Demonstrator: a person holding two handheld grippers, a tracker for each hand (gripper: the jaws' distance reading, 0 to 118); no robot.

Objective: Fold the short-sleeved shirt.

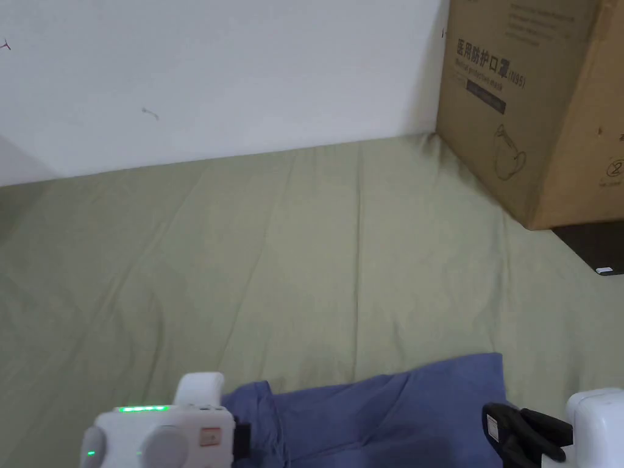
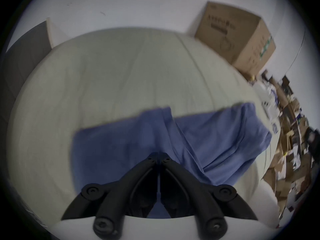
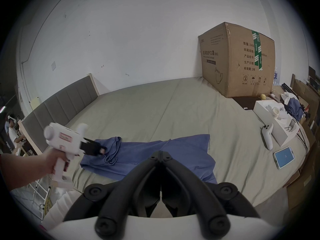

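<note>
Across the near edge of the olive-green bed sheet (image 1: 304, 256), at 6 o'clock in the head view, lies a blue short-sleeved shirt (image 1: 390, 414), spread out flat in a long band with soft wrinkles. Bunched into folds at its 9 o'clock end, smoother toward the 3 o'clock end, with a seam running through the middle in the left gripper view (image 2: 173, 139). Left gripper (image 3: 99, 150), held in a hand (image 3: 50, 160), with black jaws brought together at the bunched end of the shirt (image 3: 155, 153); whether cloth sits between them cannot be told. Right gripper (image 3: 160, 154) with jaws closed tip to tip over the shirt's middle, grip on fabric not discernible. Cardboard box (image 3: 239, 60) at 2 o'clock against the white wall (image 3: 138, 36). Farther right on the sheet, a white controller (image 3: 267, 136) and a phone (image 3: 284, 157) at 3 o'clock.
</note>
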